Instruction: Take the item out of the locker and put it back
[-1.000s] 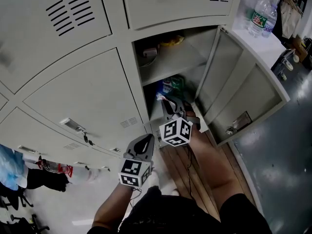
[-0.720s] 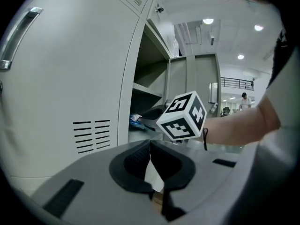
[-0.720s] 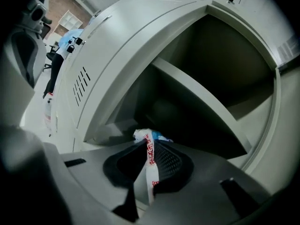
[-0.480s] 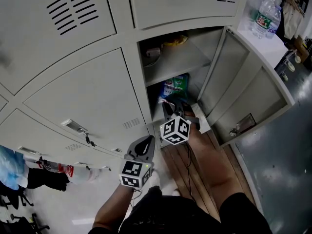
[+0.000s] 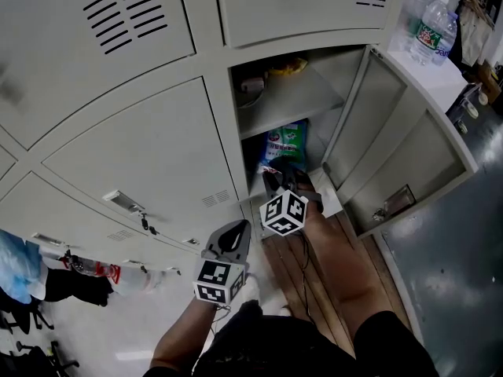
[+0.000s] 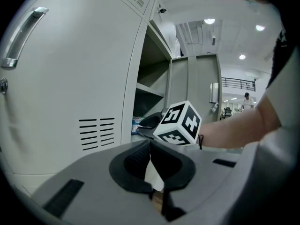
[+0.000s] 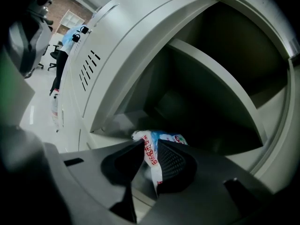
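Bag of snacks, blue-green & white, sits in the lower compartment of the open locker. Its crimped edge lies between the jaws of the right gripper, which are opening & don't seem to pinch it. Best approach, I judge: let the jaws open fully, then back straight out so the edge isn't dragged along. The bag's long axis seems to run fwd from the jaws, deeper in. Left gripper hangs behind, jaws together, empty.

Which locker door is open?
The door at the head view's right, swung out from the compartment holding the green-and-blue packet. The other doors sit shut, flush with the locker front.
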`<state>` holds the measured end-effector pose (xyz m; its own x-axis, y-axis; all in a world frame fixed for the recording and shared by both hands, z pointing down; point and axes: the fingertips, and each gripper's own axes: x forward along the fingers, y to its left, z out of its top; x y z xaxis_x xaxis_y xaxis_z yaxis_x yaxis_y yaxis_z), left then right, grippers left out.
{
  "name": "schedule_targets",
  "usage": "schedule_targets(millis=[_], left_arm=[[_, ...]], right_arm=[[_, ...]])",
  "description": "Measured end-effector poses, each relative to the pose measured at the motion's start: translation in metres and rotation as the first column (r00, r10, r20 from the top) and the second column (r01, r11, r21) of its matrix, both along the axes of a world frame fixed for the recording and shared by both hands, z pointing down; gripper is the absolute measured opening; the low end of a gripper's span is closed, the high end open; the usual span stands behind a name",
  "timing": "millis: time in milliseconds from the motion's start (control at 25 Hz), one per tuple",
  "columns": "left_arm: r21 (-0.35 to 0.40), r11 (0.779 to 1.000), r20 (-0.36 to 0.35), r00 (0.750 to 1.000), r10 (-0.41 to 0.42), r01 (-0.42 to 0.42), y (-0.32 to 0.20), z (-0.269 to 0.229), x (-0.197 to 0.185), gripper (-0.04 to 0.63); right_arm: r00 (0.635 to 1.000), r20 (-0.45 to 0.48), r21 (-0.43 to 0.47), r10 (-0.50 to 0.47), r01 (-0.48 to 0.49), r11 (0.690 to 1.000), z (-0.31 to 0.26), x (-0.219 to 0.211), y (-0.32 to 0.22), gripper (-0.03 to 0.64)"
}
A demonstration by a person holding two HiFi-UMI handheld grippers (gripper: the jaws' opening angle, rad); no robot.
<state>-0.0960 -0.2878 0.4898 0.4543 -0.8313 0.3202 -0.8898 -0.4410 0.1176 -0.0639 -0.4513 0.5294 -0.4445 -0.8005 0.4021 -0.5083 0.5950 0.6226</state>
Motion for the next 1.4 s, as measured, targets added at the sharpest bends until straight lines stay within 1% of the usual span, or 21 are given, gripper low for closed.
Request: schedule_targets(millis=[320,520,760,840,960,1000,1080,1200,1320,1400], left_arm=[[0.0,1.0,0.0,1.0,-0.009,0.009,0.001,0.0,-0.001,0.005],[0.003,1.0,-0.001,1.0,-0.015,0.015,0.002,-0.002,0.002,0.005],[0.015,1.0,0.0,1.0,-0.023,0.023,0.008,-0.007,0.009,0.006],[0.02,0.999,0.002,1.0,-0.027,0.027,0.012,-0.009,0.013,0.005],[0.029,0.999,0.004,0.999,-0.038,0.038,0.018,-0.014,0.017,0.005],[0.033,0.999,0.003,0.999,-0.042,0.042,0.021,-0.015,0.019,0.005],[0.04,0.998,0.001,0.999,-0.052,0.052,0.026,-0.018,0.023,0.005],[0.052,0.997,0.0,0.998,-0.065,0.065,0.037,-0.023,0.031,0.006],[0.058,0.995,-0.003,0.997,-0.081,0.081,0.054,-0.025,0.039,0.005],[0.064,0.994,-0.007,0.996,-0.091,0.092,0.067,-0.026,0.045,0.005]], right_arm=[[1.0,-0.015,0.003,-0.025,0.025,1.0,0.007,-0.002,0.003,0.115],[0.999,-0.019,-0.001,-0.031,0.031,1.0,0.007,0.001,0.006,0.144],[0.999,-0.006,0.015,-0.036,0.036,0.999,0.0,0.009,0.017,0.141],[0.999,0.008,0.028,-0.037,0.036,0.999,-0.006,0.012,0.022,0.128],[0.999,0.034,0.045,-0.035,0.034,0.998,-0.018,0.019,0.032,0.089],[0.998,0.044,0.048,-0.033,0.031,0.998,-0.021,0.021,0.035,0.071],[0.997,0.072,0.044,-0.03,0.027,0.999,-0.029,0.027,0.042,0.008],[0.991,0.13,0.01,-0.027,0.026,1.0,-0.038,0.036,0.055,0.0],[0.98,0.199,-0.043,-0.02,0.03,0.999,-0.044,0.046,0.074,0.0],[0.973,0.229,-0.061,-0.02,0.035,0.998,-0.049,0.052,0.088,0.0]])
